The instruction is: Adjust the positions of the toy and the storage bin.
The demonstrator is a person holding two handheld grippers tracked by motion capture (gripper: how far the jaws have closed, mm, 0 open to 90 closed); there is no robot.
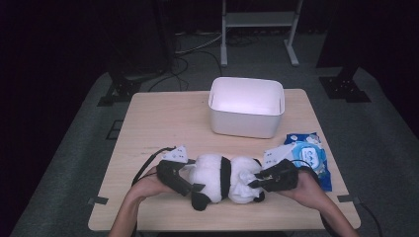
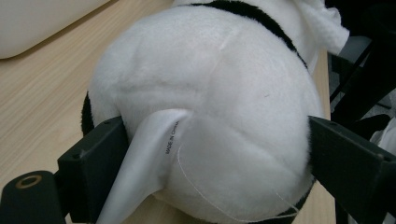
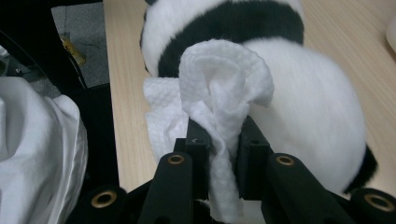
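Observation:
A black-and-white panda plush [image 1: 222, 177] lies on its side near the front edge of the wooden table [image 1: 158, 123]. My left gripper [image 1: 194, 181] grips its white rear end: in the left gripper view the jaws press on both sides of the plush [image 2: 224, 93], beside a white sewn-in label [image 2: 149, 158]. My right gripper [image 1: 256, 180] comes in from the right, shut on a crumpled white wipe [image 3: 224, 88]. The wipe [image 1: 245, 178] rests against the plush's other end [image 3: 308, 102], just past its black band.
A white rectangular bin [image 1: 246, 106] stands at the back centre of the table. A blue packet of wipes [image 1: 309, 154] lies at the right edge, behind my right hand. White cloth [image 3: 37, 154] shows at the left of the right gripper view.

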